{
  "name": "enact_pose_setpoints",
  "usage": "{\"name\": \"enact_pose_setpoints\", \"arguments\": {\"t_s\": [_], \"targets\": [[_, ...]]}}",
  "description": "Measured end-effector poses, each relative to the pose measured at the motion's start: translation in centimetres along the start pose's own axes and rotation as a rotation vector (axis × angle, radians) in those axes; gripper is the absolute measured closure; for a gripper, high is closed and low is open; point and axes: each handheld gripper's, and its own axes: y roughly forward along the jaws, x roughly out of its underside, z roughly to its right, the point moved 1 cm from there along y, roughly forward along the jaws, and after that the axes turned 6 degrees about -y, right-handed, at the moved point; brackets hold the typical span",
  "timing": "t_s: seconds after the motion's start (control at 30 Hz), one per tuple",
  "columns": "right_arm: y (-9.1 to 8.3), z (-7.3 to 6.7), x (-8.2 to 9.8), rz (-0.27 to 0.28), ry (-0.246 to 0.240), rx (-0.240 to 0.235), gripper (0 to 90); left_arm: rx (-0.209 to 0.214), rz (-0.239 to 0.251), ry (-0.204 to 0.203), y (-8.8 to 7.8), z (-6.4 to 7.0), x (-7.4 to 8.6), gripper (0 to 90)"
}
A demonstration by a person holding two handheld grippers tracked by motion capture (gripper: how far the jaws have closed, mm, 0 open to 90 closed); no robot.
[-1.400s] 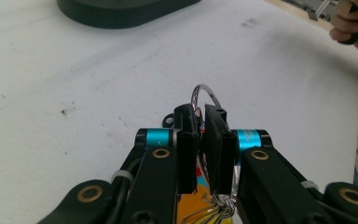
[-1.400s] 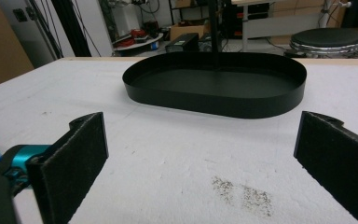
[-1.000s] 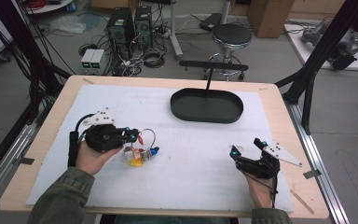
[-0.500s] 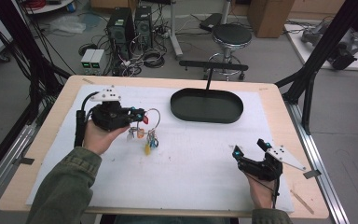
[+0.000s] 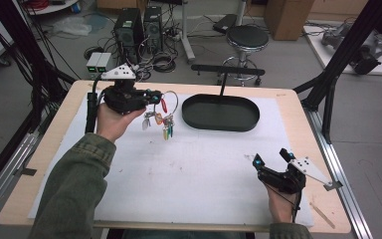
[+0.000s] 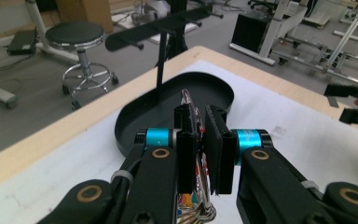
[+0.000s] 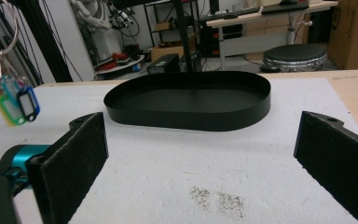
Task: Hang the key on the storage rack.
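Left gripper (image 5: pixel 155 97) held up off the table in the person's left hand (image 5: pixel 113 119), jaws clenched on a bunch of keys (image 5: pixel 160 118); in the left gripper view the two black pads stand close together with the ring and keys pinched between them, coloured tags (image 6: pixel 193 205) hanging below the jaws; from above, the bunch dangles clear of the white mat (image 5: pixel 189 174), a red tag at the top, metal keys and green and yellow tags beneath, a wire ring looping out to the right; the bunch hangs just left of the black oval tray (image 5: pixel 221 122), near its left end but apart from it; a thin black post (image 5: pixel 223 84) rises at the tray's far rim and carries a black crossbar (image 5: pixel 228 69) with small pegs; right gripper (image 5: pixel 271 159) rests low near the right front of the mat in the right hand (image 5: pixel 281 204), jaws released and spread wide, nothing between them; in the right gripper view its pads frame bare mat with the tray straight ahead, and the key tags (image 7: pixel 17 106) hang at the left edge; the mat lies on a pale wooden table (image 5: pixel 298 107); beyond the table, a round stool (image 5: pixel 247 37) on the floor.
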Motion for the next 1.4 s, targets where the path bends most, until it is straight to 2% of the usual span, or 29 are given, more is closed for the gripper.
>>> {"name": "enact_pose_setpoints", "arguments": {"t_s": [0.23, 0.33, 0.53, 0.83, 0.93, 1.13, 1.33, 1.4], "targets": [[0.0, 0.2, 0.1, -0.003, 0.017, 0.002, 1.7, 0.001, 0.006, 0.022, 1.4, -0.2, -2.5, 83.1], [-0.1, 0.2, 0.1, -0.004, 0.026, -0.002, 1.8, 0.001, -0.01, 0.05, 2.0, -0.2, -3.5, 83.1], [-0.2, 0.5, 0.1, 0.001, 0.04, 0.004, 1.8, -0.004, -0.026, 0.06, 3.1, -0.4, -5.0, 83.1], [-0.2, 0.7, 0.2, 0.005, 0.042, 0.005, 1.7, -0.003, -0.044, 0.1, 5.2, -0.5, -7.5, 83.1], [-0.3, 0.7, 0.2, 0.008, 0.045, 0.008, 1.8, 0.009, -0.039, 0.098, 6.0, -0.8, -7.9, 83.1], [-0.4, 1.0, 0.3, 0.007, 0.06, 0.008, 1.8, 0.005, -0.043, 0.091, 7.9, -1.5, -8.2, 83.1], [-0.5, 1.2, 0.3, 0.007, 0.072, 0.011, 1.8, 0.055, 0.011, 0.105, 9.8, -1.3, -8.2, 83.1], [-0.5, 1.3, 0.3, 0.003, 0.072, 0.013, 1.8, 0.051, 0.015, 0.113, 10.2, -1.3, -8.2, 83.1]]}}
